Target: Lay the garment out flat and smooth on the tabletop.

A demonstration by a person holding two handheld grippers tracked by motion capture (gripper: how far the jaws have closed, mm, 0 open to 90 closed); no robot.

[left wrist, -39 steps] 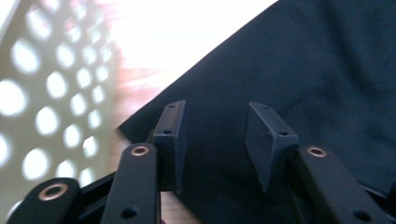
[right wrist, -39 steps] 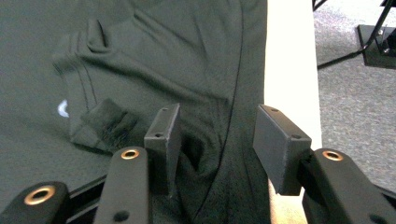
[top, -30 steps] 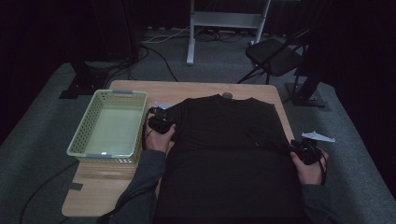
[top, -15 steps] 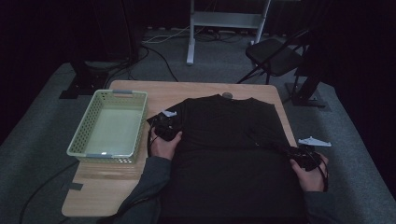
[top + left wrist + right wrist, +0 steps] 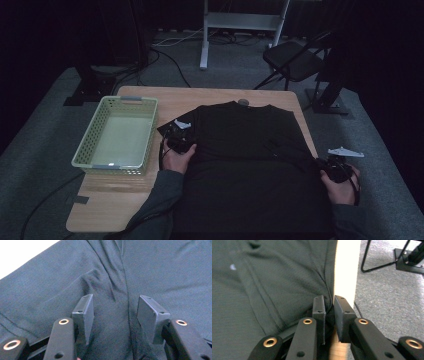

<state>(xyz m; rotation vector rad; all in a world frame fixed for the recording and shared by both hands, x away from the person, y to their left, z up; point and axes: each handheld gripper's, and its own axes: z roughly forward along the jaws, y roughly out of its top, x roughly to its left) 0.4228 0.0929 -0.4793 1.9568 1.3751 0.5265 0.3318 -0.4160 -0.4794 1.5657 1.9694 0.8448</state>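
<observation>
Two grippers work a black T-shirt (image 5: 245,145) spread flat over the wooden surface (image 5: 125,200); the left gripper (image 5: 113,315) sits on its left sleeve area, jaws wide apart over wrinkled cloth; the right gripper (image 5: 329,315) is at the shirt's right edge, jaws nearly closed, pinching the fabric; a green basket (image 5: 82,155) stands beside the shirt.

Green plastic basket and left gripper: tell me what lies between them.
In the high view, only bare wooden table separates the green plastic basket from the left gripper, which sits at the black T-shirt's edge.
</observation>
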